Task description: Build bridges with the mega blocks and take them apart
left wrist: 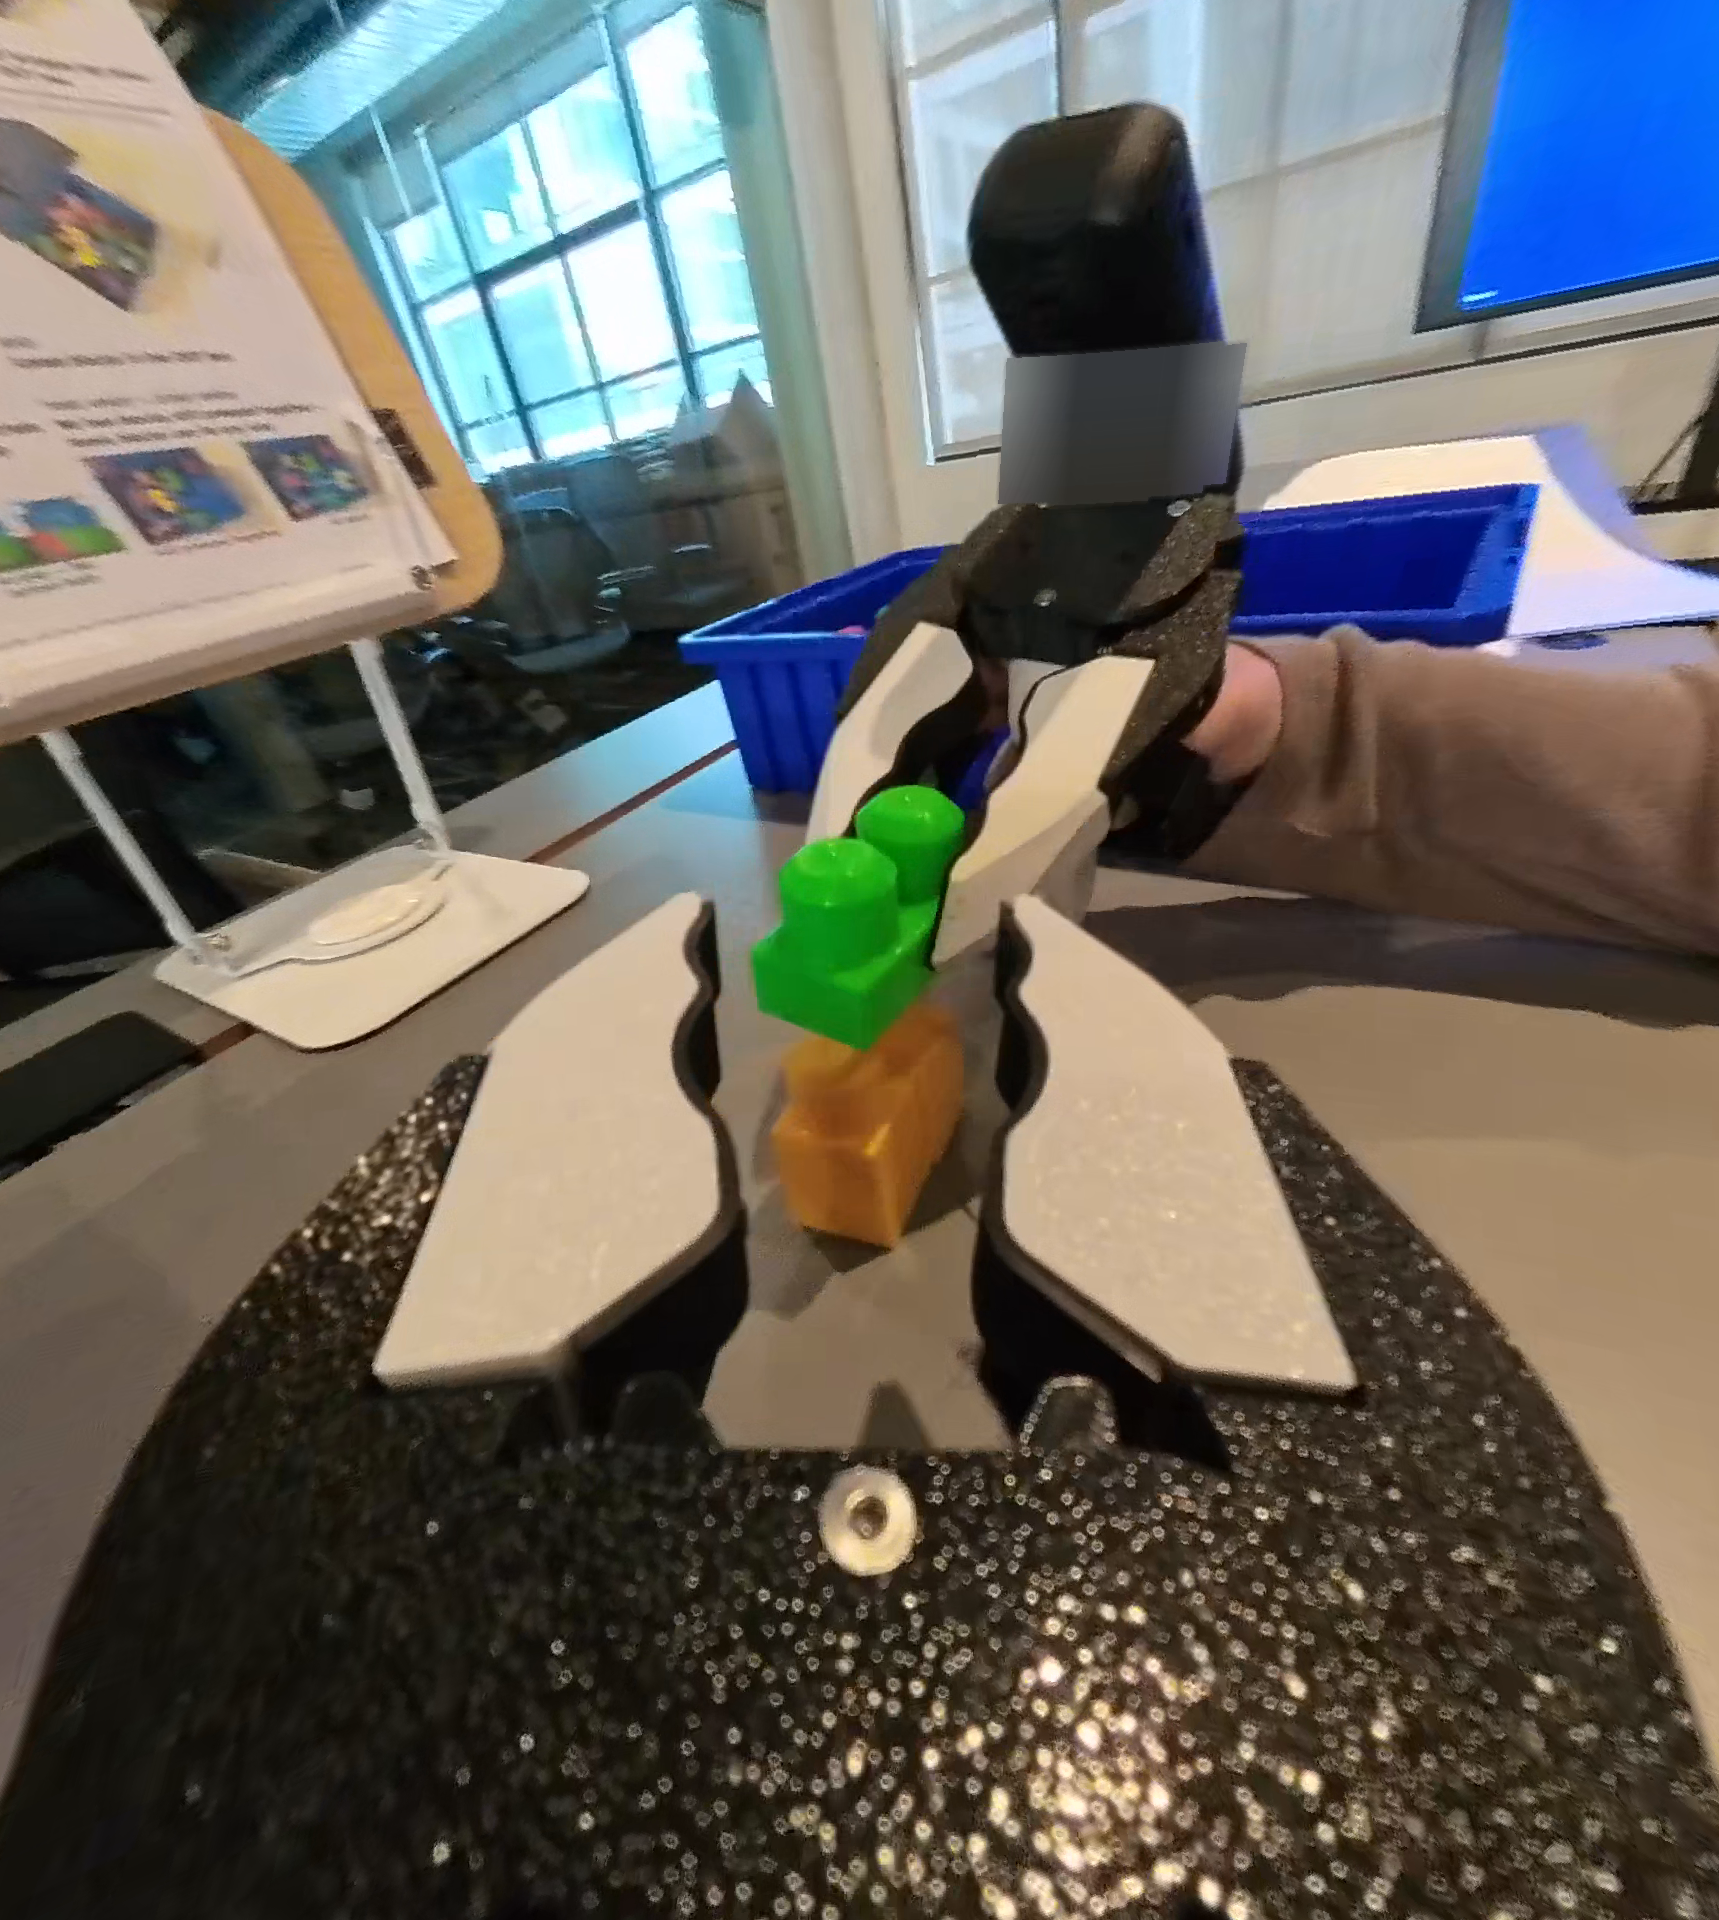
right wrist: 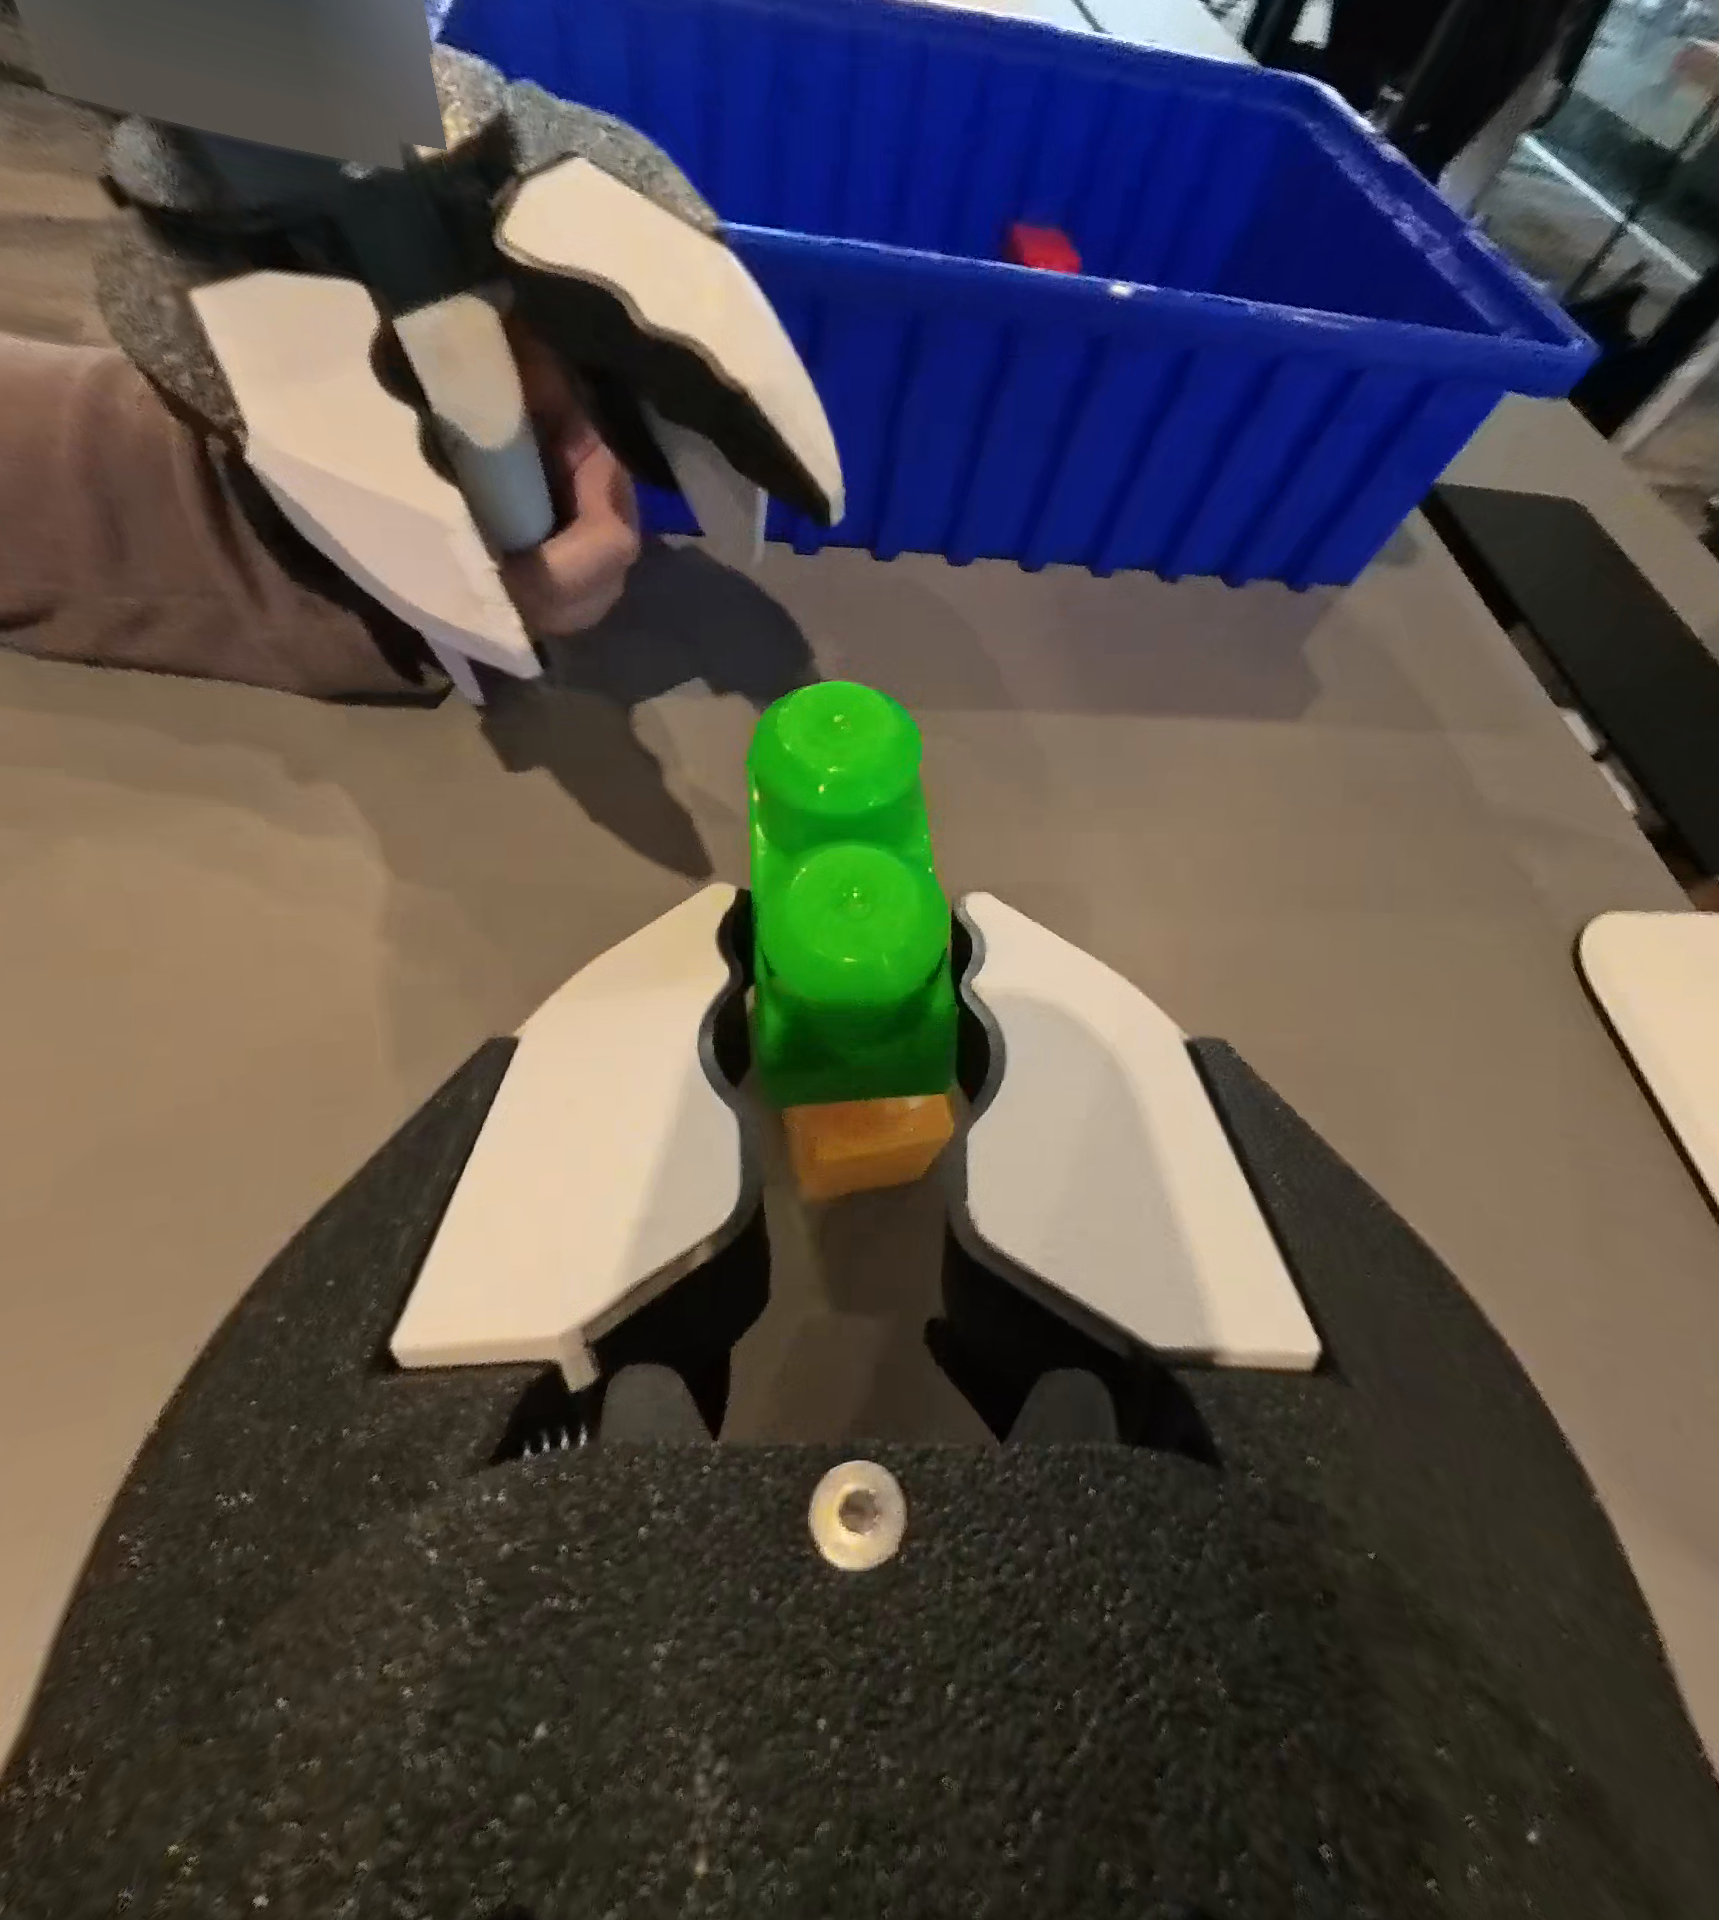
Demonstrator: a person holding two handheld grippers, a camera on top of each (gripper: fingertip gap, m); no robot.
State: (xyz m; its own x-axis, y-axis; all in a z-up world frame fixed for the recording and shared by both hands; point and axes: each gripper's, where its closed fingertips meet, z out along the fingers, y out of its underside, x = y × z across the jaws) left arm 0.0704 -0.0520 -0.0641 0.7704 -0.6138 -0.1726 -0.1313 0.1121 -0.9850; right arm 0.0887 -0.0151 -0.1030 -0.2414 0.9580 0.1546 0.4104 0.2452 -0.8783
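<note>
A green two-stud block (left wrist: 850,940) sits tilted on top of an orange block (left wrist: 860,1138) on the grey table (left wrist: 211,1195). My right gripper (right wrist: 850,904) is shut on the green block (right wrist: 839,914), and the orange block (right wrist: 860,1148) shows just below it. In the left wrist view the right gripper (left wrist: 896,883) reaches in from behind and clasps the green block's far end. My left gripper (left wrist: 855,904) is open and empty, with both blocks showing in the gap between its fingers. In the right wrist view the left gripper (right wrist: 668,582) hovers up and to the left, apart from the blocks.
A blue bin (right wrist: 1094,416) stands behind the blocks with a red block (right wrist: 1042,247) inside; it also shows in the left wrist view (left wrist: 1354,561). A sign stand with a white base (left wrist: 367,935) stands to the left. A person's sleeve (left wrist: 1509,790) crosses the table. My hands' fingertips stand some 6 centimeters from each other.
</note>
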